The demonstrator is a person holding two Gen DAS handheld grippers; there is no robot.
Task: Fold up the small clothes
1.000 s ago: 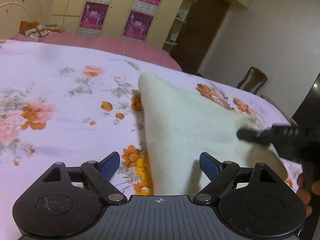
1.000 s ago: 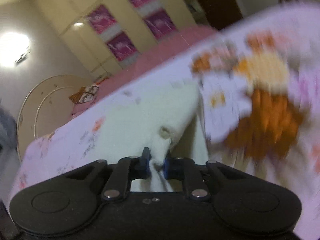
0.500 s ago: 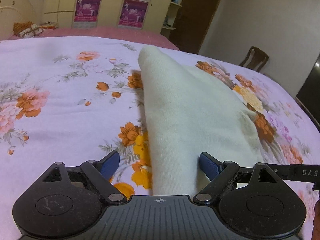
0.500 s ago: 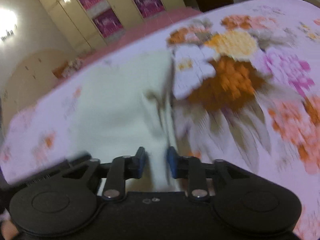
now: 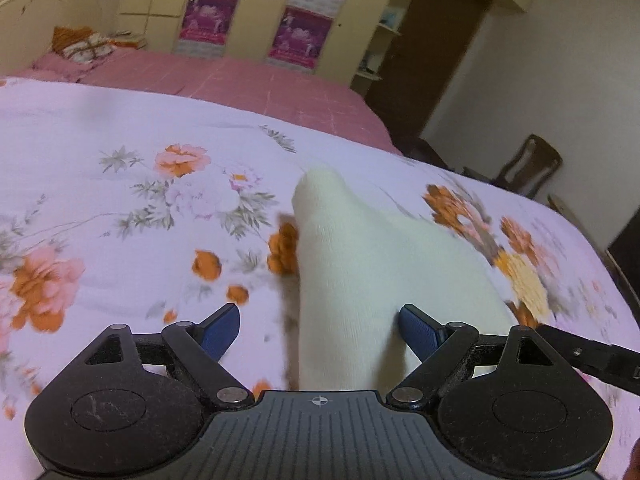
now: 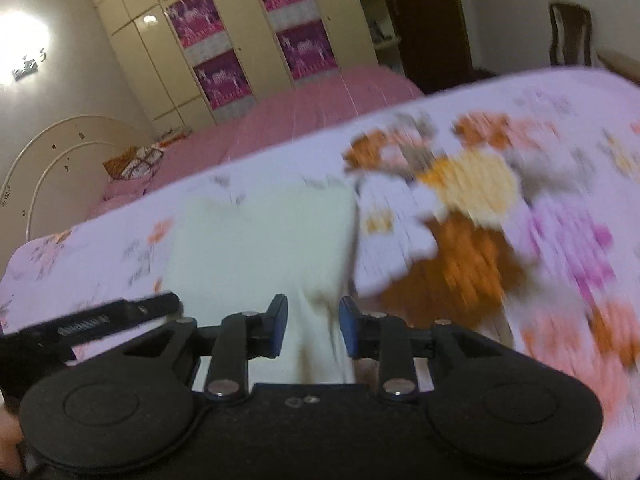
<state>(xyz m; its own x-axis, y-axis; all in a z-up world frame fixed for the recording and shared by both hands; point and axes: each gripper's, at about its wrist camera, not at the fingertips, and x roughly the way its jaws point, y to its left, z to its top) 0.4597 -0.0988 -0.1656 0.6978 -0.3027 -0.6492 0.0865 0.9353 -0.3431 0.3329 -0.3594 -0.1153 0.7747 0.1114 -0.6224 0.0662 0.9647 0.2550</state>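
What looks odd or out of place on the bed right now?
Nothing much. The cream cloth lies folded on the floral sheet, no tear or stain visible. The right gripper is opening, cloth between its jaws, pads apart.

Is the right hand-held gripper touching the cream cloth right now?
Cannot tell. In the right wrist view the right hand-held gripper is opening with the cream cloth between its pads, but blur hides whether either pad still touches it.

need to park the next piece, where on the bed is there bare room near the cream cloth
Bare floral sheet lies on the camera-left side of the cream cloth, back to the pink bedspread. More bare sheet shows beyond the cloth toward the chair. It is crowded at the cloth's near edge, where the left gripper and right gripper work.
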